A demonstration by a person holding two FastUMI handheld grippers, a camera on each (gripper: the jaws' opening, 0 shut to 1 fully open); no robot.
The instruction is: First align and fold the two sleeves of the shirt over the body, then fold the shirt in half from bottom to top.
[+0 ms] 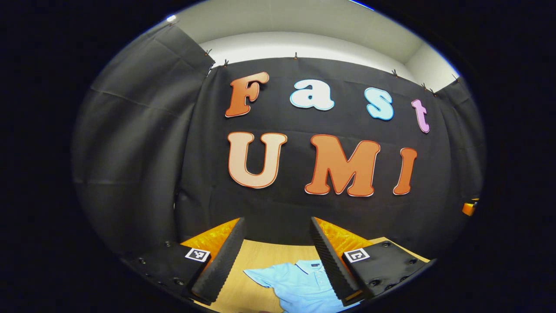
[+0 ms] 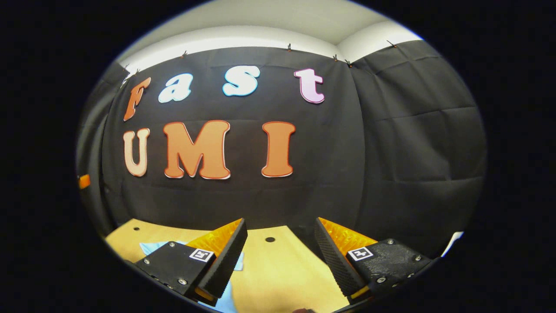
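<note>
While both sleeves lie unfolded, light blue shirt (image 1: 299, 280) sits flat on wooden table (image 2: 278, 265) at frame bottom; left gripper (image 1: 276, 256) and right gripper (image 2: 280, 256) wide open, empty, raised; all folds pending.

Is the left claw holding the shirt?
No, the left claw is open and empty, with the shirt lying flat on the table beyond it.

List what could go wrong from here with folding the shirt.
1. Both hand-held grippers, left and right, are open and high above the shirt, so a rushed descent may miss a sleeve.
2. The sleeve lies flat on the table; fingers may pinch extra layers.
</note>
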